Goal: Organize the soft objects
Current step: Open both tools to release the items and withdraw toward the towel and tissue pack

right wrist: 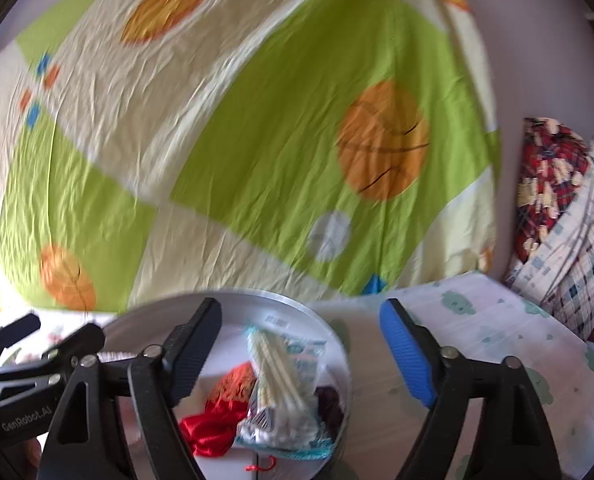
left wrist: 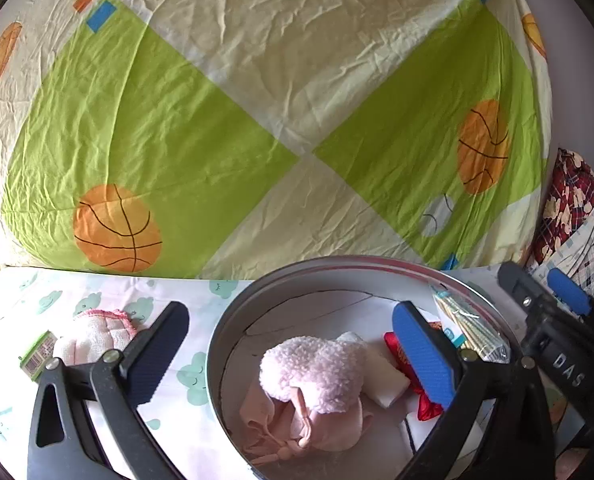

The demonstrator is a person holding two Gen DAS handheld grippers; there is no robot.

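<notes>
Metal round tin (left wrist: 233,320) on the bed's cloud-print sheet (left wrist: 193,344) — holds a pink fleecy hat (left wrist: 313,376), red satin pouch (right wrist: 213,424), bag of cotton swabs (right wrist: 281,384). Left gripper (left wrist: 293,356) and right gripper (right wrist: 301,356) — fingers wide, holding nothing. Pink-edged cloth (left wrist: 97,332) lies outside.

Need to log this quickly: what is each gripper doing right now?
Left gripper: open, holding nothing, over the round tin.
Right gripper: open, holding nothing.

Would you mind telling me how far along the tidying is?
Done: pink fluffy hat, red pouch and cotton swab packet lie in the round tin. In hand: nothing; left gripper and right gripper are open. Left: pink-edged cloth outside the tin.
</notes>
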